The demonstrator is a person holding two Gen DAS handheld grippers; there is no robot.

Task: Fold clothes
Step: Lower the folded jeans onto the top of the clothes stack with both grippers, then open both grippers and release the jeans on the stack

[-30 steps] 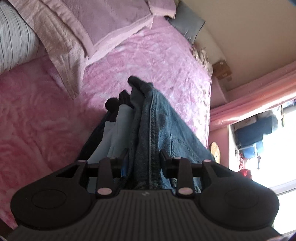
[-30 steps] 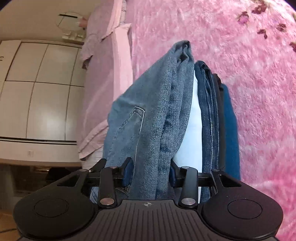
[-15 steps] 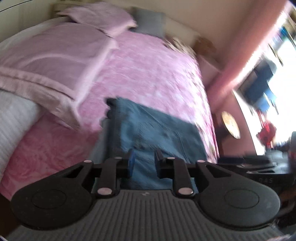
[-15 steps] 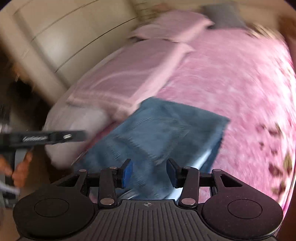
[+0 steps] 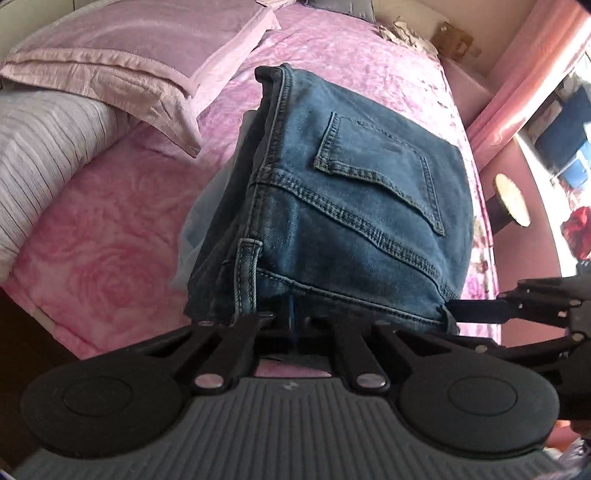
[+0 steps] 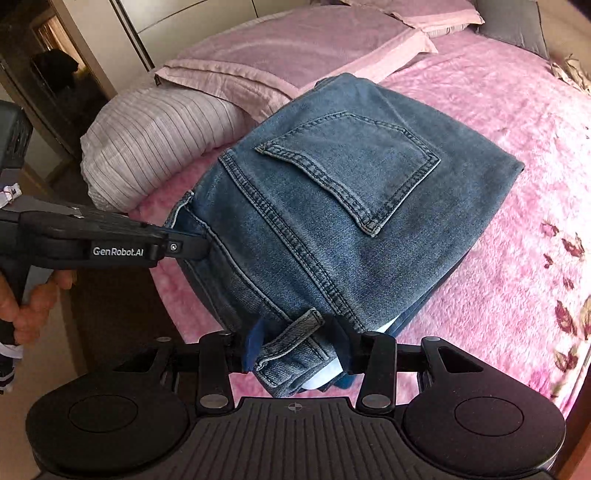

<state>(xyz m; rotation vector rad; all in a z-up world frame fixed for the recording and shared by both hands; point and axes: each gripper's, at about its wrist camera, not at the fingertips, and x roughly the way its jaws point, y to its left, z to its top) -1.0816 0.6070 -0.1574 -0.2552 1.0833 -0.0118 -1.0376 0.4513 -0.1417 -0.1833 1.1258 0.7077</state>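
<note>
Jaws of the left gripper [image 5: 291, 322] drawn right together, tips tucked at the near edge of the folded jeans [image 5: 354, 206]; impossible to tell whether any cloth is pinched between them. Jaws of the right gripper [image 6: 299, 343] held about half apart, blue pads pressing from both sides on the waistband corner of the jeans and the white garment [image 6: 321, 380] under it.

Both grippers angled steeply down toward the bed [image 6: 517, 122], side by side along the same near edge of the stack. From the right wrist, the left gripper reaching in level from the left, its tip touching the waistband, and a hand [image 6: 26, 306] wrapped round its handle.

Beyond the stack: a folded lilac blanket [image 6: 295, 48], a striped pillow [image 6: 155, 136] at the left just beside the jeans, a grey cushion [image 6: 513, 22] at the far end, pale wardrobe doors [image 6: 192, 14] behind. Nothing lying across the top of the stack.

Denim on top, mid-blue, back pocket [image 6: 354, 166] facing up, belt loop at the gripped corner, darker and paler layers showing beneath. Stack over the pink rose-patterned bedspread near the bed's front edge; resting or lifted, not clear.
</note>
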